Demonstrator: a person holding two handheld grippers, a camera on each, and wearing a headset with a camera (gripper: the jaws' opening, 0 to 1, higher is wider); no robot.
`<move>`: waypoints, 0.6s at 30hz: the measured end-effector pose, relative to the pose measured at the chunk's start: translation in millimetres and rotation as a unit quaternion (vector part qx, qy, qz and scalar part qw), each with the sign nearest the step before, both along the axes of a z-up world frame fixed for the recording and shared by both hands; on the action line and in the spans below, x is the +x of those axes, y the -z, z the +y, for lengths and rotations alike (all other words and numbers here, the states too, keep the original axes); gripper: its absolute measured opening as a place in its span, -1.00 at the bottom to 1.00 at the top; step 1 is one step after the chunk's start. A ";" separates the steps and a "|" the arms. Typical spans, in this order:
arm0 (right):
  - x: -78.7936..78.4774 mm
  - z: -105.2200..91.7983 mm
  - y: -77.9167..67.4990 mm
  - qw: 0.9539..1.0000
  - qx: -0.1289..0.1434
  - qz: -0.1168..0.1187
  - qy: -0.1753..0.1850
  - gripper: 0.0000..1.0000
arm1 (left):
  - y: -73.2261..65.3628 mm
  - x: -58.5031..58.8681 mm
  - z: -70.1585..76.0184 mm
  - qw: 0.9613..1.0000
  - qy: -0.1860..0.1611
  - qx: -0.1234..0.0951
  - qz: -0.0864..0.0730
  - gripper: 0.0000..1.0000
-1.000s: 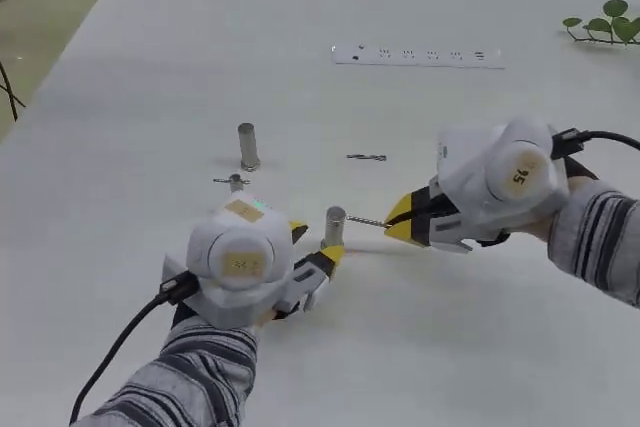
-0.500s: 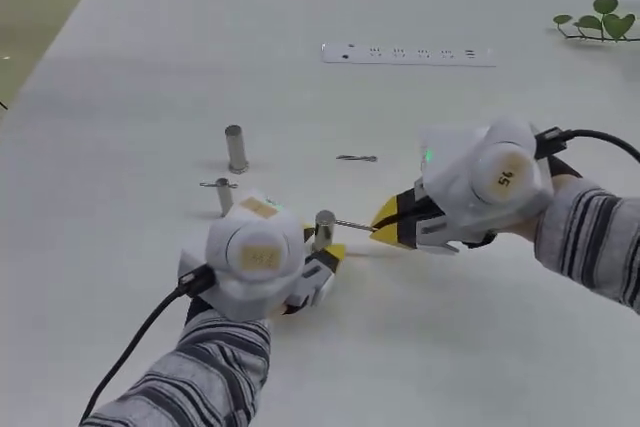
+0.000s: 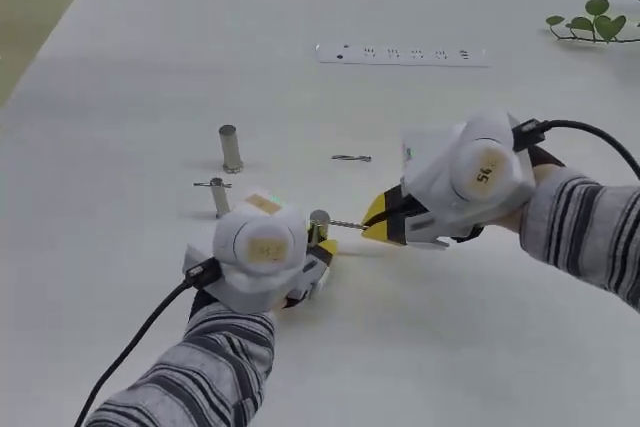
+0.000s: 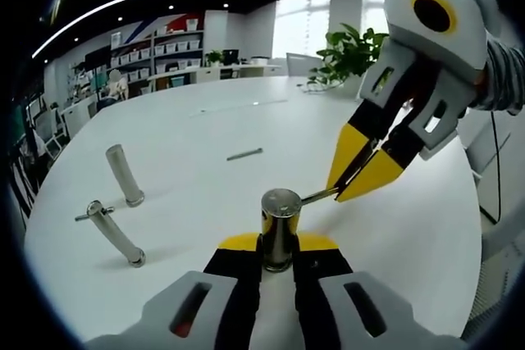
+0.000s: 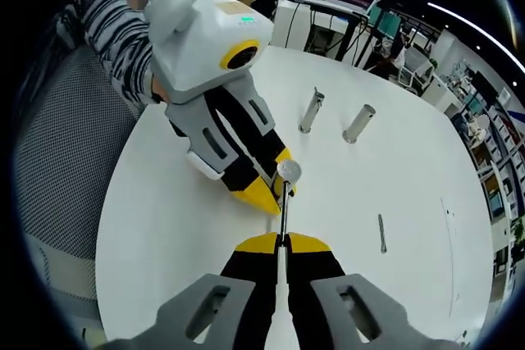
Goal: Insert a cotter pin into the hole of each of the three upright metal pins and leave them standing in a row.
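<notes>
My left gripper [image 3: 322,244] [image 4: 279,245] is shut on the base of an upright metal pin [image 3: 320,221] [image 4: 280,220]. From the right, my right gripper [image 3: 374,222] [image 5: 281,242] is shut on a cotter pin [image 3: 347,224] [image 5: 284,209], held level, with its tip at the pin's top [image 5: 289,171]. I cannot tell how far it has entered the hole. Two more pins stand behind to the left: a bare one [image 3: 229,147] [image 4: 125,175] and one with a cotter pin through it [image 3: 219,195] [image 4: 115,234]. A loose cotter pin [image 3: 351,158] [image 5: 382,233] lies on the table.
A white power strip [image 3: 400,54] lies at the back of the white table, and a leafy plant [image 3: 590,22] is at the far right. The table's left edge [image 3: 40,57] runs diagonally. A cable trails from each gripper toward me.
The right gripper has edged left, bringing the cotter pin closer into the held pin's top. The head camera has shifted, so the whole scene sits a little further left.
</notes>
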State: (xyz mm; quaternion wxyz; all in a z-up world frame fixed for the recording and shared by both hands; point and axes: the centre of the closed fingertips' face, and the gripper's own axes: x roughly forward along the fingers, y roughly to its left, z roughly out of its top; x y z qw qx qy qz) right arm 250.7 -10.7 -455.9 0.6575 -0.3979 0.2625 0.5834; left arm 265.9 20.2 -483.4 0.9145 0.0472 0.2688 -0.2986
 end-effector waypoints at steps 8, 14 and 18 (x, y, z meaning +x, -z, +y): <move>1.2 1.3 -5.1 1.000 0.000 -0.013 0.001 -1.00 | 1.3 -0.7 -0.1 1.000 0.006 0.010 -0.010 -0.80; 1.5 1.3 -4.4 1.000 0.008 -0.010 0.010 -1.00 | 1.9 -0.4 0.1 1.000 -0.004 0.012 -0.018 -0.81; -1.2 7.8 -10.3 1.000 0.021 -0.011 0.007 -1.00 | 2.3 0.0 0.7 1.000 -0.011 0.014 -0.017 -0.81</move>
